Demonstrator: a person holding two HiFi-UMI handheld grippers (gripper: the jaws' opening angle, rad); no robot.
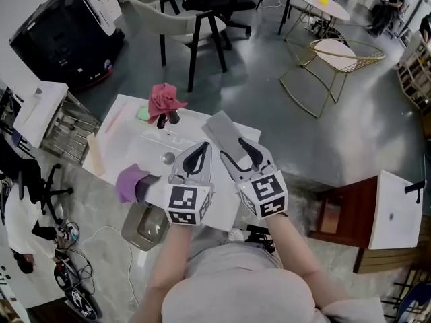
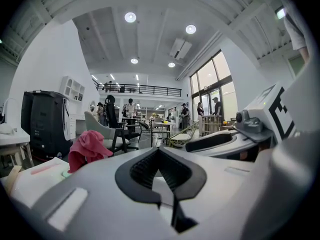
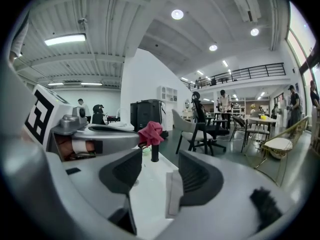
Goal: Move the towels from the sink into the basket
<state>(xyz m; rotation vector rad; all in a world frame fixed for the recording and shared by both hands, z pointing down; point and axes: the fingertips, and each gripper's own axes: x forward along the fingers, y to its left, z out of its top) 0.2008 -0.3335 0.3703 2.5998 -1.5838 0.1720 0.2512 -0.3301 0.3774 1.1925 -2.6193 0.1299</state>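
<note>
Reaching over the white bench (image 1: 128,130), the right gripper (image 1: 240,155) held its jaws apart and empty, with a pink towel (image 1: 166,100) draped on the tap (image 1: 169,119) dead ahead between them. The left gripper (image 1: 199,152), jaws together, hung alongside; a purple towel (image 1: 130,182) lay just to its left.

We see a grey chair (image 1: 178,19) on the floor (image 1: 269,113), a black cabinet (image 1: 67,36) at left, a gold wire chair (image 1: 343,51) at right.
</note>
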